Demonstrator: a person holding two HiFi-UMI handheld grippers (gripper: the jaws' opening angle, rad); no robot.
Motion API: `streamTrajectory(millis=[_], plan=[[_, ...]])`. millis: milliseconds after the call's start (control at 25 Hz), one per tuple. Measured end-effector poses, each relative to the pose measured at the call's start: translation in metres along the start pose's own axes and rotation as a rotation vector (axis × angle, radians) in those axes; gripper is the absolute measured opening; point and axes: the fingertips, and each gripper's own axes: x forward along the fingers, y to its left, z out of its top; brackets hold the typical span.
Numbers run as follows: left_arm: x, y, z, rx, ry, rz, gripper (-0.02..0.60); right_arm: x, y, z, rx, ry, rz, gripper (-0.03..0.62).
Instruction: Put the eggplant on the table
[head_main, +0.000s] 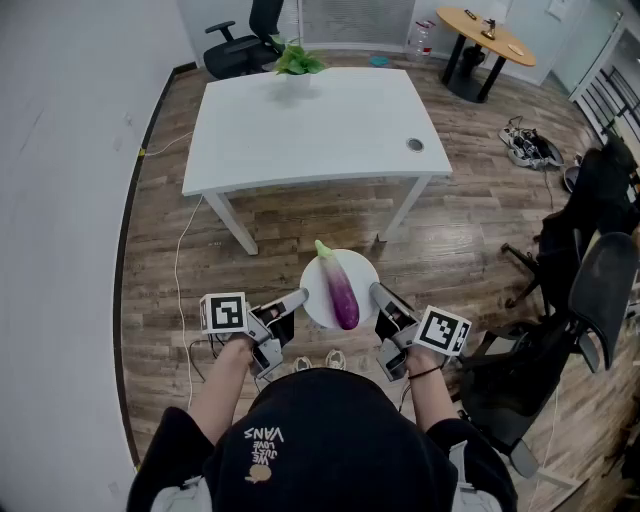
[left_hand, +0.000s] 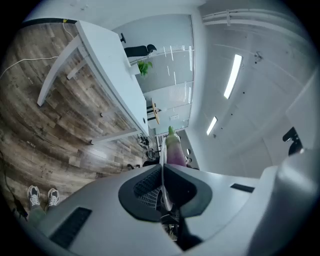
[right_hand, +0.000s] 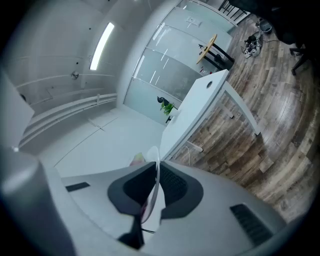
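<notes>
- Mid-carry, by the look of it: left gripper (head_main: 298, 296) clenched on the left rim of the plate (head_main: 365, 268), right gripper (head_main: 378, 291) clenched on the right rim. Thin white edge pinched between the pads in both gripper views.
- Lying lengthwise on the plate: the eggplant (head_main: 340, 288), purple body nearest the person, green stem end pointing toward the bench (head_main: 320, 125). Held in the air above the wood floor (head_main: 260, 230), not yet over the benchtop.
- Ahead and well apart: the white bench, bare apart from a potted plant (head_main: 298, 62) at its far edge and a cable hole (head_main: 415, 145) near the right corner.
- Next, probably: carrying forward to the near edge of the bench, both grips kept level and matched so as not to tip the plate and roll the eggplant off. Then lowering onto bare benchtop short of the plant before letting go.
- Pose: forearms (head_main: 222, 385) out in front of the body, roughly parallel. Both grippers angled inward toward each other, aimed forward and only slightly downward.
</notes>
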Motion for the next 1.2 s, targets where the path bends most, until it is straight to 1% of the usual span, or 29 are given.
streamTrajectory(millis=[120,320,400,440,520,560,720,800,880,920,1000,1080,1120,1160,1200], plan=[[0.002,-0.004,-0.001,-0.015,-0.003,-0.018,0.021,-0.002,-0.003,0.001,-0.004,0.002,-0.018,0.035],[0.001,0.002,0.000,0.014,-0.002,0.004,0.021,0.002,0.004,0.001,0.000,-0.004,0.037,0.035],[0.002,0.002,0.000,0.009,-0.003,0.002,0.021,0.002,0.000,0.001,0.000,0.001,0.014,0.035],[0.002,0.001,-0.001,-0.001,-0.004,-0.004,0.021,0.003,0.003,0.001,0.005,0.000,0.029,0.035],[0.005,-0.003,-0.002,-0.039,-0.008,-0.032,0.021,0.007,0.012,0.002,0.018,-0.009,0.092,0.035],[0.005,-0.003,-0.003,-0.046,-0.008,-0.037,0.021,0.007,0.012,0.003,0.018,-0.010,0.097,0.035],[0.005,0.005,-0.001,-0.018,-0.003,-0.011,0.021,0.009,0.011,0.005,0.040,-0.020,0.115,0.035],[0.008,0.004,-0.001,-0.033,-0.006,-0.022,0.021,0.010,0.008,0.007,0.042,-0.021,0.110,0.035],[0.013,0.000,0.000,-0.059,-0.012,-0.041,0.021,0.012,0.010,0.010,0.048,-0.020,0.127,0.035],[0.014,0.000,0.002,-0.057,-0.013,-0.039,0.021,0.013,0.010,0.012,0.054,-0.018,0.133,0.035],[0.017,0.001,0.004,-0.054,-0.018,-0.030,0.021,0.014,0.005,0.016,0.056,-0.011,0.112,0.035],[0.021,0.005,0.006,-0.043,-0.023,-0.017,0.021,0.010,-0.010,0.020,0.027,0.005,0.048,0.035],[0.024,0.006,0.006,-0.037,-0.026,-0.011,0.021,0.009,-0.015,0.023,0.016,0.011,0.034,0.035],[0.027,0.007,0.006,-0.036,-0.031,-0.008,0.021,0.010,-0.015,0.025,0.018,0.014,0.052,0.035],[0.029,0.009,0.006,-0.034,-0.035,-0.004,0.021,0.013,-0.011,0.027,0.029,0.014,0.089,0.035]])
